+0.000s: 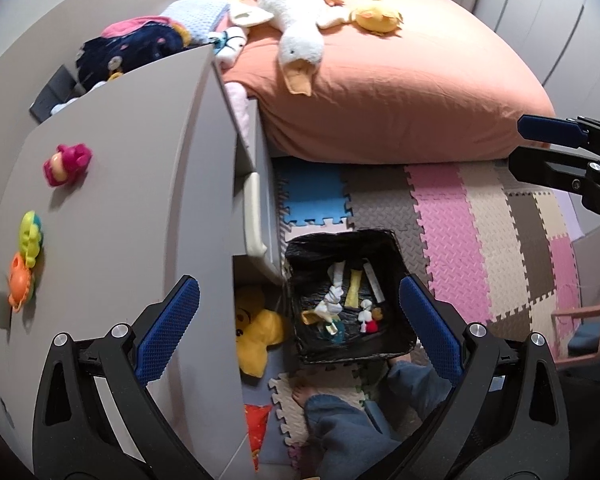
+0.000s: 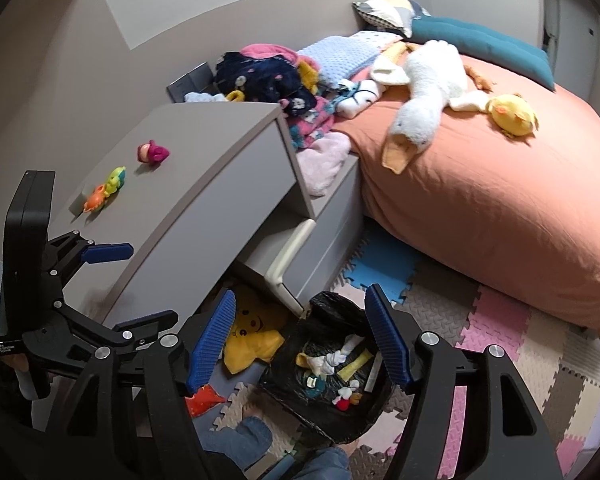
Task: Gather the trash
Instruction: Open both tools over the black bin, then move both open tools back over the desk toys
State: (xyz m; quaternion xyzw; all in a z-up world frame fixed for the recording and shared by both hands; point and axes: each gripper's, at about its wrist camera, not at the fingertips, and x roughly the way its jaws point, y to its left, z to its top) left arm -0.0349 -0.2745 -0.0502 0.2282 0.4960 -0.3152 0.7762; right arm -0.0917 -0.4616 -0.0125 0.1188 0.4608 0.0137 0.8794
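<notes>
**Both tools empty above the bin**

Your left tool (image 1: 300, 332) gapes wide, your right tool (image 2: 302, 340) stands half-spread, neither holding anything. Below sits the black-lined bin (image 1: 396, 252) (on the foam floor mat (image 1: 440, 208)), scraps (image 1: 332, 300) inside. Beyond, the bed (image 1: 400, 92).

Nothing here reads clearly; the black device (image 2: 22, 264) at the left of the right wrist view carries a small white label near its lower end, too tiny to read
</notes>
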